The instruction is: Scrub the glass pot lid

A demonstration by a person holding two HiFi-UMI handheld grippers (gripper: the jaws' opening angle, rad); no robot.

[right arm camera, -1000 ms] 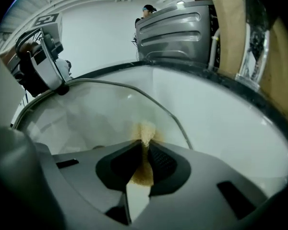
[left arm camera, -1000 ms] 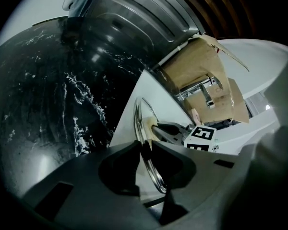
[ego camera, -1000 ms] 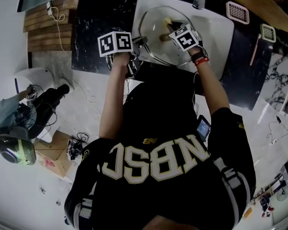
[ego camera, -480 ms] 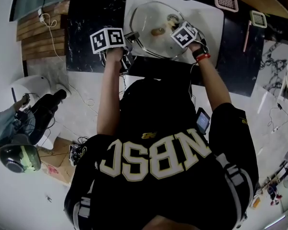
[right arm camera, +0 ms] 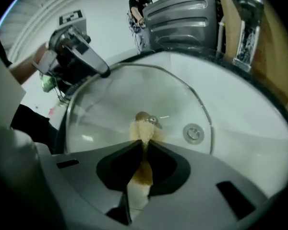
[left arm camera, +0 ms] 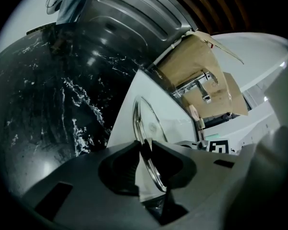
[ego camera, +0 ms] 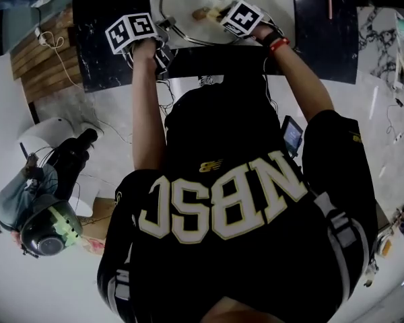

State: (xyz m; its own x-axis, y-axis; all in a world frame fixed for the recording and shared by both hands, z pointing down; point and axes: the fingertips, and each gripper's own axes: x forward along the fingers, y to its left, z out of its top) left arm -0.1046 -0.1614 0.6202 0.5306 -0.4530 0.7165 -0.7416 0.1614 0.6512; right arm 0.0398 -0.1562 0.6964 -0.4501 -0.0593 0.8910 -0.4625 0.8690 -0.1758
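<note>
The glass pot lid point(ego camera: 188, 2) stands tilted in the white sink point(ego camera: 277, 2). My left gripper point(ego camera: 165, 31) is shut on its metal rim point(left arm camera: 143, 128) at the lid's left edge, and the rim runs up between the two pads. My right gripper point(right arm camera: 144, 150) is shut on a yellowish sponge point(right arm camera: 143, 131). The sponge presses on the glass point(right arm camera: 115, 109) right beside the lid's knob point(right arm camera: 145, 117). In the head view the right gripper point(ego camera: 219, 13) sits over the lid's middle with the sponge point(ego camera: 203, 13) at its tip.
A black marble counter point(ego camera: 101, 59) surrounds the sink. The drain point(right arm camera: 193, 133) shows through the glass, and a faucet point(right arm camera: 244, 28) stands at the sink's back. A grey ridged tray point(left arm camera: 134, 13) lies beyond the counter. The person's torso fills the lower head view.
The right gripper has slid the sponge across the lid's glass. The left gripper has kept its hold on the rim. The head camera has tipped, so the sink sits higher in the picture.
</note>
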